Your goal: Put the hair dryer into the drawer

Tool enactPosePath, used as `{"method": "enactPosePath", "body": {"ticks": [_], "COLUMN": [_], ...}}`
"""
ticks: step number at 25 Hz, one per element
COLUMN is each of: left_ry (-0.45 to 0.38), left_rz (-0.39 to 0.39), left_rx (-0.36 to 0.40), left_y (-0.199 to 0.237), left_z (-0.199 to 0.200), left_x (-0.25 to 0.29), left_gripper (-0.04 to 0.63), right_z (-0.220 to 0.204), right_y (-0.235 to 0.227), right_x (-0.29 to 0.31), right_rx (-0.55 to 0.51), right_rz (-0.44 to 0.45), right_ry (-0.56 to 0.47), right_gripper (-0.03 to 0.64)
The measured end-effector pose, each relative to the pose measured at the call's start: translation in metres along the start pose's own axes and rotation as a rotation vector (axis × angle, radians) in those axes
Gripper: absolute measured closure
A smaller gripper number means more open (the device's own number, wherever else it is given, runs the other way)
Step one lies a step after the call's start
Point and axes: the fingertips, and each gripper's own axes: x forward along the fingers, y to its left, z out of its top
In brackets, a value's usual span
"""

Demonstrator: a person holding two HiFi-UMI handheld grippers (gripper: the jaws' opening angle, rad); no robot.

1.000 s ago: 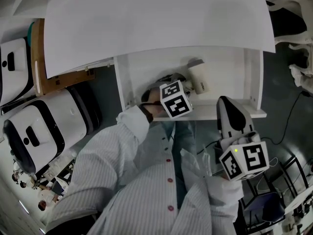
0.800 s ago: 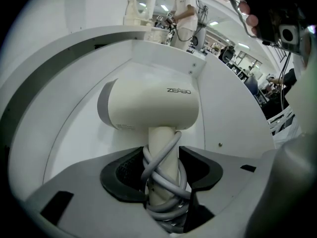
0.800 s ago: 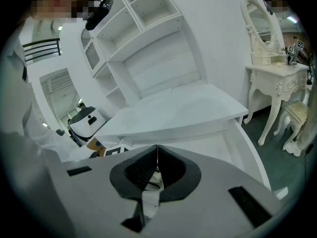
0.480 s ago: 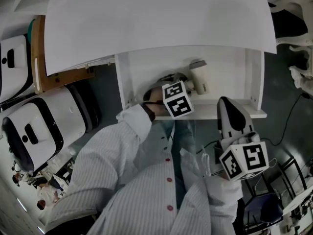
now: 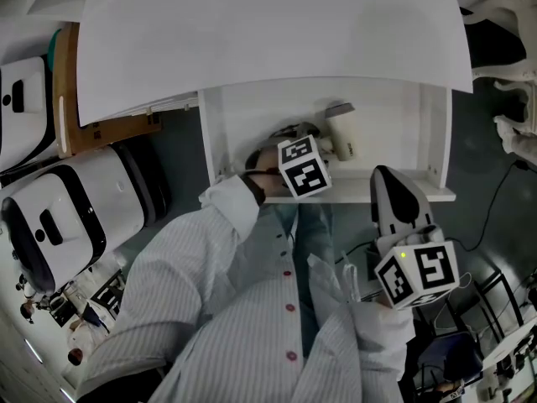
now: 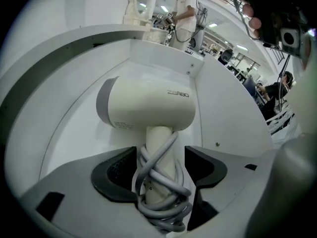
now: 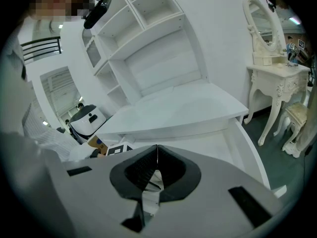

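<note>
A cream hair dryer (image 6: pixel 148 105) with its grey cord wound round the handle lies in the open white drawer (image 5: pixel 386 116). In the head view its body (image 5: pixel 340 133) shows beyond the left marker cube. My left gripper (image 6: pixel 159 167) reaches down into the drawer, and the corded handle is between its jaws. The jaws are opening, with a gap showing beside the right pad (image 6: pixel 205 167). My right gripper (image 7: pixel 157 170) hangs in front of the drawer's front edge with its pads closed together on nothing. In the head view it (image 5: pixel 390 179) is to the right of the person's shirt.
A white tabletop (image 5: pixel 268 32) overhangs the back of the drawer. White machines with black trim (image 5: pixel 59 217) and a cardboard box (image 5: pixel 75 116) stand at the left. Cables (image 5: pixel 495 208) lie on the floor at the right. Wall shelves (image 7: pixel 143 29) and a dressing table (image 7: pixel 270 68) stand beyond.
The hair dryer's body has turned slightly and settled in the drawer. The left marker cube has shifted a touch. The right gripper has not moved.
</note>
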Motion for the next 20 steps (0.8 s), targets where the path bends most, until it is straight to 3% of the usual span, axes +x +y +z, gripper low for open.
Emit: {"method": "enactPosePath", "body": {"ticks": [8,20], "left_ry": [-0.053,-0.196], "left_rz": [0.046,0.091], "left_rx": [-0.063,-0.081], "left_y": [0.008,0.001], "left_z": [0.005,0.045], "left_x": [-0.021,-0.092], "left_gripper": [0.281,0.282], "right_z": [0.010,0.049], "right_y": [0.009,0.024], "right_x": [-0.006,-0.032], "right_rx": [-0.031,-0.097], "right_rz": [0.001,-0.004], "right_ry": [-0.001,-0.050], "right_gripper": [0.604,0.604]}}
